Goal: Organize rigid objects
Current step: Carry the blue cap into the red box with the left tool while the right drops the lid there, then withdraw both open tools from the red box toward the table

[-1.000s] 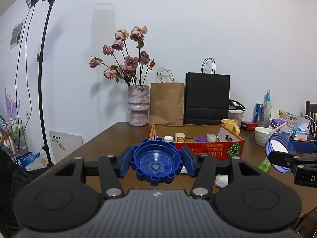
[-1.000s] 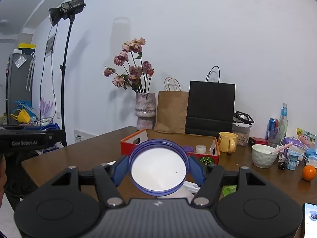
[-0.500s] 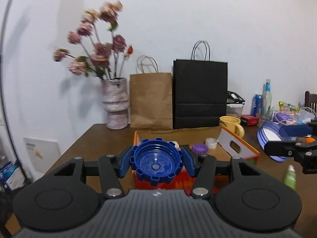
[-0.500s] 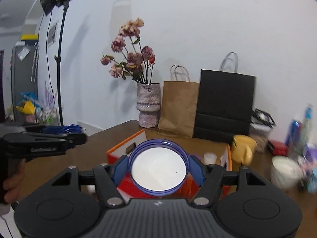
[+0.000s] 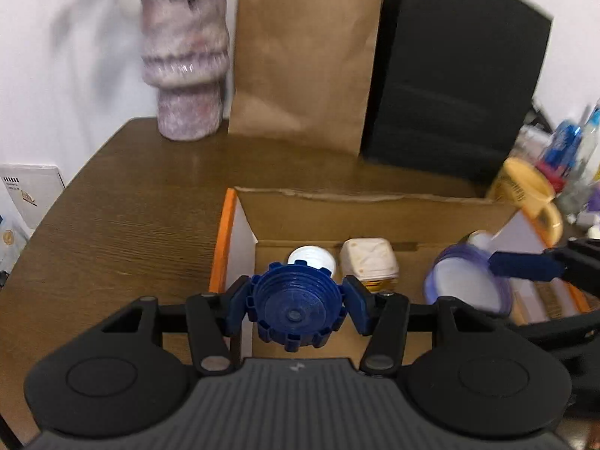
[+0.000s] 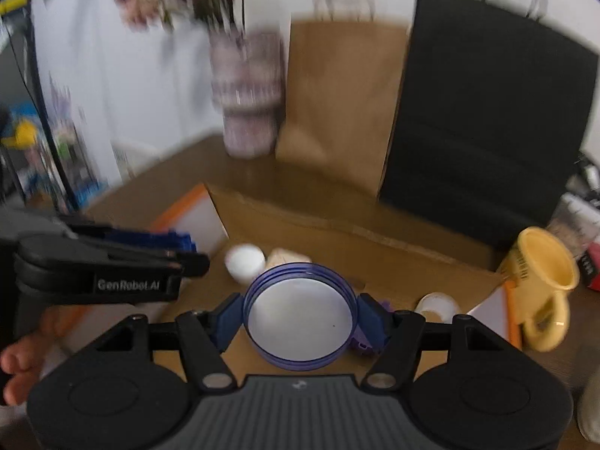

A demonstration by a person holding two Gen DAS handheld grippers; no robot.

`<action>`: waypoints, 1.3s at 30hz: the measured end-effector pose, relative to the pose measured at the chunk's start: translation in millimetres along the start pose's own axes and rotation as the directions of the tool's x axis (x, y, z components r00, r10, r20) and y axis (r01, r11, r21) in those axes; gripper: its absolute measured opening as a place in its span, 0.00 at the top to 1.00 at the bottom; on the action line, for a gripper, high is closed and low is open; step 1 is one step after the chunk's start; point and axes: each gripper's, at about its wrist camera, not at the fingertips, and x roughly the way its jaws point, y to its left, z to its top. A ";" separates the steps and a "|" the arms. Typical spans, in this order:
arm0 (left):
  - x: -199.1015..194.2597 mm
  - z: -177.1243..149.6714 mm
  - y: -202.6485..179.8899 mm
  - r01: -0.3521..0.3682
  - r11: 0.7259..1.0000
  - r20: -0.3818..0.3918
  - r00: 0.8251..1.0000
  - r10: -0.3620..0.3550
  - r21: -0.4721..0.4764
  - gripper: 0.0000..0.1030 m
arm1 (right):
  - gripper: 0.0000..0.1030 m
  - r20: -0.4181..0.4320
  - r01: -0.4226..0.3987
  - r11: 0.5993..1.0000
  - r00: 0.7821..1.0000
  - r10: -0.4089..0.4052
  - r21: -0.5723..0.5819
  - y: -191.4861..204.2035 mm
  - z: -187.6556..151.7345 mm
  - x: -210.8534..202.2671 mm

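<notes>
My left gripper is shut on a dark blue ridged cap, held above the left part of an open cardboard box with orange edges. My right gripper is shut on a purple-rimmed lid with a white inside, over the middle of the same box. That lid also shows at the right of the left wrist view. Inside the box lie a white round cap, a cream square jar and a small purple item.
A stone vase, a brown paper bag and a black paper bag stand behind the box on the wooden table. A yellow mug stands right of the box, with cans and bottles beyond.
Both grippers have moved forward and tilted down, from in front of the box to above its open inside. Each still holds its lid.
</notes>
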 end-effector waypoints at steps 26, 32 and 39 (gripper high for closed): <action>-171.0 -41.2 15.1 -0.098 0.993 0.196 0.977 0.084 0.065 0.16 | 0.19 0.156 0.141 0.990 0.977 -0.142 0.018 -35.0 -61.0 -170.0; -232.0 -77.7 15.9 -0.090 0.995 0.322 0.944 0.074 0.035 0.16 | 0.19 0.282 0.129 0.986 0.947 -0.154 0.105 -41.6 -112.1 -230.4; -298.1 -151.0 1.8 -0.109 0.994 0.496 0.864 0.083 0.024 0.10 | 0.14 0.448 0.145 0.986 0.878 -0.168 0.085 3.0 -178.7 -282.6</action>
